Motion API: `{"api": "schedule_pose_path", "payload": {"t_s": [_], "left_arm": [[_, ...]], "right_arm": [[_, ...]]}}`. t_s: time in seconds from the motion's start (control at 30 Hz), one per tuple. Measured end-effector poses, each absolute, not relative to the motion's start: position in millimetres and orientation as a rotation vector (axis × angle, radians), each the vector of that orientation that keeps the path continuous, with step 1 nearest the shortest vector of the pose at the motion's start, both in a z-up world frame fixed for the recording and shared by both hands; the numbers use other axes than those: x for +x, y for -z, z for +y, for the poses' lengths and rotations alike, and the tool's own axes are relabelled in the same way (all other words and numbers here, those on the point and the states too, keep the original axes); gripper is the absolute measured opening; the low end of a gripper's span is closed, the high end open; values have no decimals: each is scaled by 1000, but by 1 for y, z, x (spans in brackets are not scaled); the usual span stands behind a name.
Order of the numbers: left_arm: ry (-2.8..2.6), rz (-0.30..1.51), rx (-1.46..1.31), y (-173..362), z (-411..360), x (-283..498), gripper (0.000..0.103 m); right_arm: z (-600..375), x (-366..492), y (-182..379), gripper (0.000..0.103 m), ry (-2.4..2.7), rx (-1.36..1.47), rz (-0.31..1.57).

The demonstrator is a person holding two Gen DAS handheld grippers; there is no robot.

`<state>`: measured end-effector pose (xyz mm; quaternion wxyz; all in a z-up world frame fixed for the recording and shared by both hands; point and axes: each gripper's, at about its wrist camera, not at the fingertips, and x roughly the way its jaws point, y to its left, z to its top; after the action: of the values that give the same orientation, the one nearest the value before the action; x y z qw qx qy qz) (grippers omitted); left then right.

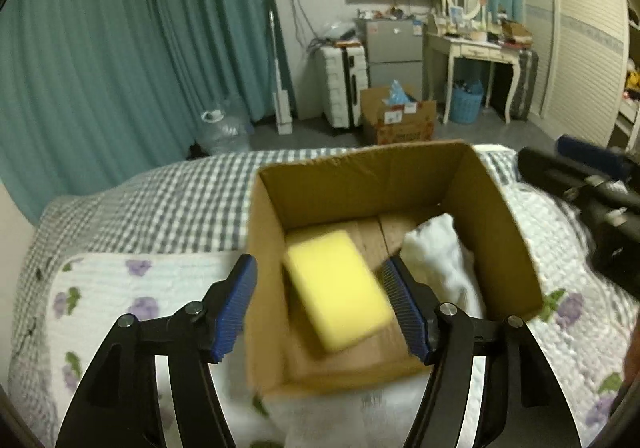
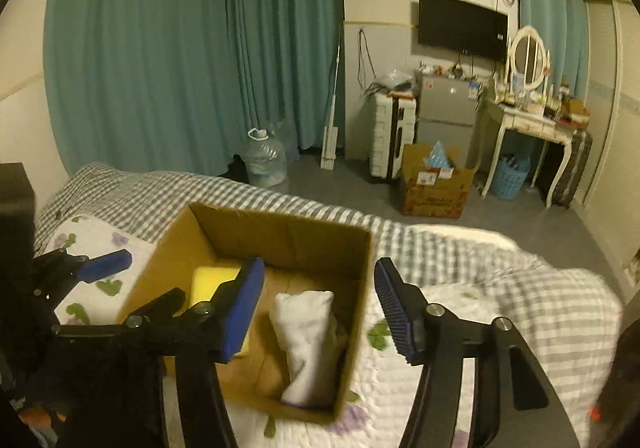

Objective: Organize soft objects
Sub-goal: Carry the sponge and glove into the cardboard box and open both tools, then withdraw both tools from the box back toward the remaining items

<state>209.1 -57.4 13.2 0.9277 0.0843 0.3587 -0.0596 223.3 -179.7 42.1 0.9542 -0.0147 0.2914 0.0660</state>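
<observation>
An open cardboard box (image 1: 500, 216) sits on the bed; it also shows in the right wrist view (image 2: 356, 312). A yellow sponge (image 1: 338, 290) lies inside on the left, blurred, and shows partly in the right wrist view (image 2: 212, 278). A white soft cloth bundle (image 1: 440, 252) lies inside on the right, also seen from the right wrist (image 2: 308, 336). My left gripper (image 1: 320, 308) is open and empty, above the box's near edge over the sponge. My right gripper (image 2: 320, 312) is open and empty above the box's right wall; it shows at the right of the left view (image 1: 592, 184).
The bed has a floral quilt (image 1: 120, 288) over a checked blanket (image 1: 168, 200). Beyond the bed are teal curtains (image 1: 120, 48), a water jug (image 2: 264, 156), a white suitcase (image 1: 344, 84), a floor carton (image 1: 400, 120), a small fridge and a dressing table (image 1: 476, 48).
</observation>
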Motion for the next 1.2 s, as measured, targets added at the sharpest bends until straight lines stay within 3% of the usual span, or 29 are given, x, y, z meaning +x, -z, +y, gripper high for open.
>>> {"api": "schedule_pose_path", "payload": {"t_s": [0.03, 0.13, 0.17, 0.27, 0.37, 0.47, 0.53, 0.8, 1.2], "left_arm": [[120, 732, 164, -21, -54, 201, 66], [143, 705, 125, -56, -40, 166, 67], [148, 697, 120, -65, -37, 156, 71], [147, 640, 116, -101, -27, 113, 90], [152, 563, 133, -133, -20, 62, 93], [162, 537, 128, -147, -11, 28, 103], [160, 514, 125, -150, -7, 5, 103], [125, 545, 56, -96, 2, -38, 103], [-38, 772, 30, 68, 22, 6, 103]], "right_arm": [[-182, 212, -56, 61, -125, -45, 579], [-186, 171, -101, 83, -115, -75, 543], [-185, 158, -112, 88, -109, -85, 532], [-182, 115, -149, 96, -85, -128, 504], [-181, 67, -176, 103, -78, -126, 483], [-177, 32, -186, 103, -84, -118, 496], [-174, 6, -187, 103, -100, -127, 499], [-166, -46, -122, 103, -131, -75, 525], [-142, 23, 51, 103, -202, -98, 730]]}}
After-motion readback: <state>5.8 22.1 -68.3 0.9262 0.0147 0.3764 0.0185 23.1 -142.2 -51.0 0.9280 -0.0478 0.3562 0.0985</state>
